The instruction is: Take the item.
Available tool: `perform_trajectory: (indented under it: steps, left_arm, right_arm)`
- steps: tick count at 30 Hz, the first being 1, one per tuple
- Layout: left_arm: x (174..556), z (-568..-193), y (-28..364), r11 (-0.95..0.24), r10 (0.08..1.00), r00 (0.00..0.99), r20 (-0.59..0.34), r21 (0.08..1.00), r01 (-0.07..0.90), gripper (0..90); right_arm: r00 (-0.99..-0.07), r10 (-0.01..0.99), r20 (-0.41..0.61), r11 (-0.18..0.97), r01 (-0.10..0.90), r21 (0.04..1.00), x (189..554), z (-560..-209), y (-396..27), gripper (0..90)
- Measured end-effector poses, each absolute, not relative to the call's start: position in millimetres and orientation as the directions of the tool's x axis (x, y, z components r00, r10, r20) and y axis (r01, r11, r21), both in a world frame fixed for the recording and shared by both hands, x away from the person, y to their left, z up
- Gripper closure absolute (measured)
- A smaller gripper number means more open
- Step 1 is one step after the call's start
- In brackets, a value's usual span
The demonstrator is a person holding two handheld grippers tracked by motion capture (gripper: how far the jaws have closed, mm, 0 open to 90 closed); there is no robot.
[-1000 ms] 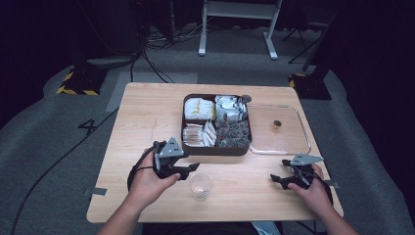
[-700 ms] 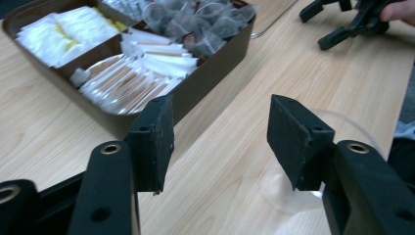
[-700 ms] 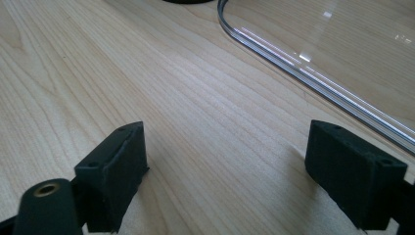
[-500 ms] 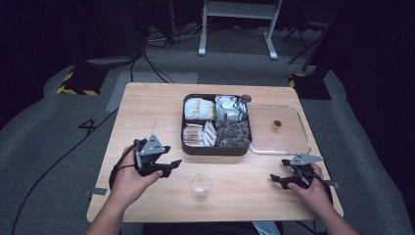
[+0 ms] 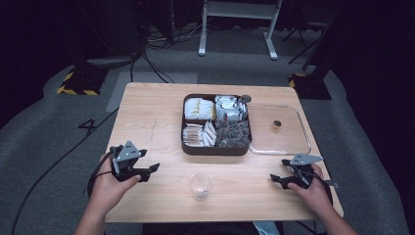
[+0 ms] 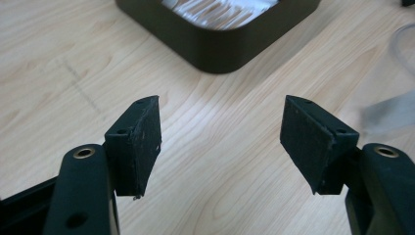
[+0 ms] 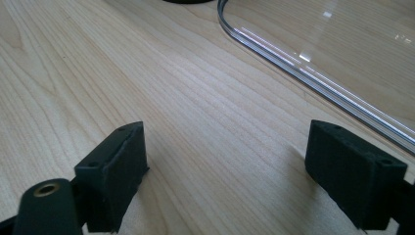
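Clear plastic cup (image 5: 201,186), small and upright, stands on the wooden table (image 5: 147,112) just in front of the dark compartment tray (image 5: 215,148), on the person's side of it, with something pale lying at its bottom. Nothing touches the cup. Left of the cup, well apart from it, the left gripper (image 5: 152,167) is held low over the table in the person's left hand (image 5: 108,185), pointing toward the cup; its jaws have just been opening and stand spread, and the left gripper view shows bare wood between the pads (image 6: 147,142), a rounded corner of the tray (image 6: 215,49) ahead, and a blurred clear edge at the far right of that view that I cannot identify for sure. Right of the cup, about as far off, the right gripper (image 5: 275,178) rests at the table's near edge in the right hand (image 5: 313,192), jaws spread wide with only wood grain between them in the right gripper view (image 7: 225,176). Beyond the right gripper, beside the tray, lies a clear lid (image 5: 288,147) flat on the table, its curved rim (image 7: 293,54) close ahead of the right jaws, with a small brown item (image 5: 277,124) under or on it. The tray's four compartments hold pale and silvery wrapped packets.
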State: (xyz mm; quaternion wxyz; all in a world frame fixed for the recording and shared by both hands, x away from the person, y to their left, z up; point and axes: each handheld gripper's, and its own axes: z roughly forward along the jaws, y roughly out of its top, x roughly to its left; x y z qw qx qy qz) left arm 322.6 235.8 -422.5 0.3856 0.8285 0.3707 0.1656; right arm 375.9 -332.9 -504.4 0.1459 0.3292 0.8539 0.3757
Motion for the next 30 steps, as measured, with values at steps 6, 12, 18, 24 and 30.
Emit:
perform_trajectory:
  steps: [6,12,18,24,30]
  left_arm:
    - [320.6,-439.5,246.5,-0.410,0.767,0.641,-0.035,0.742,0.531,32.2]
    - [320.1,-455.5,259.2,-0.397,0.807,0.590,-0.031,0.711,0.580,30.6]
    - [322.4,-467.1,265.5,-0.429,0.819,0.574,-0.002,0.662,0.614,29.1]
    - [322.6,-478.4,266.5,-0.437,0.822,0.569,-0.004,0.636,0.636,26.9]
    - [322.1,-490.4,268.5,-0.478,0.813,0.580,0.041,0.616,0.626,25.3]
  right_arm:
    - [-0.741,0.672,-0.002,0.501,0.452,0.738,375.9,-504.4,-332.9,15.7]
    - [-0.741,0.672,-0.002,0.501,0.452,0.738,375.9,-504.4,-332.9,15.7]
    - [-0.741,0.672,-0.002,0.501,0.452,0.738,375.9,-504.4,-332.9,15.7]
    - [-0.741,0.672,-0.002,0.501,0.453,0.738,375.9,-504.4,-332.9,15.7]
    - [-0.741,0.672,-0.002,0.501,0.452,0.738,375.9,-504.4,-332.9,15.7]
